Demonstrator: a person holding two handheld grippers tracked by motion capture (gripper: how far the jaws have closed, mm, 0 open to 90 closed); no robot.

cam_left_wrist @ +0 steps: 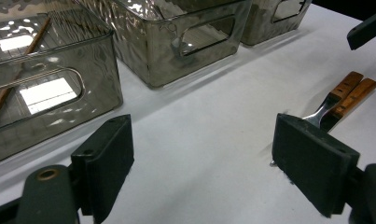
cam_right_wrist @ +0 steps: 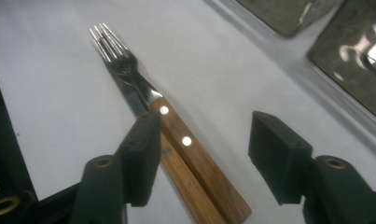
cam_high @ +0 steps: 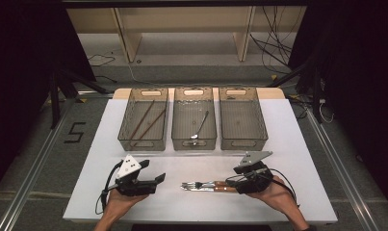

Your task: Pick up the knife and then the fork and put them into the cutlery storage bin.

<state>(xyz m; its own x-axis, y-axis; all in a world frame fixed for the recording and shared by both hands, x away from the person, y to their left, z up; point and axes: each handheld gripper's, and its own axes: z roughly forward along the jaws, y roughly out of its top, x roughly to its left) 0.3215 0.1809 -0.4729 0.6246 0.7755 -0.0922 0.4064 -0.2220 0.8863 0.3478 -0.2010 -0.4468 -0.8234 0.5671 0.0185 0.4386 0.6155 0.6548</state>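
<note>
Two wood-handled utensils (cam_high: 206, 186) lie side by side, touching, on the white table (cam_high: 297, 144) at the near right, tines pointing toward the left gripper. In the right gripper view the upper one is clearly a fork (cam_right_wrist: 129, 77) with two rivets on its handle; the lower piece (cam_right_wrist: 190, 191) sits under and beside it, its metal end covered by the fork and by the gripper's left pad, so can't tell what kind of utensil it is. Handle butts run off toward the bottom of that view. Right gripper (cam_high: 232, 182) is released: jaws stand wide apart, handles lie on the table between them, closer to the left pad, and neither pad presses on the wood. Whether the left pad brushes the handle can't be settled, since the pad overlaps it. Left gripper (cam_high: 153, 180) is also released, jaws spread over bare table at the near left, nothing between them. In the left gripper view its right pad hides the utensils' metal ends; the handle ends (cam_left_wrist: 349, 93) poke out behind it. Three smoky clear bins sit in a row at the far side: left bin (cam_high: 143, 118) holds two thin brown sticks (cam_high: 146, 120), probably chopsticks; middle bin (cam_high: 194, 118) holds a spoon (cam_high: 200, 126); right bin (cam_high: 243, 118) shows a small speck on its floor, too small to identify. Bin walls are rippled and glary in the gripper views, contents distorted there. The person's hands are partly hidden under the gripper bodies, forearms cut off at the bottom edge of the high view.
</note>
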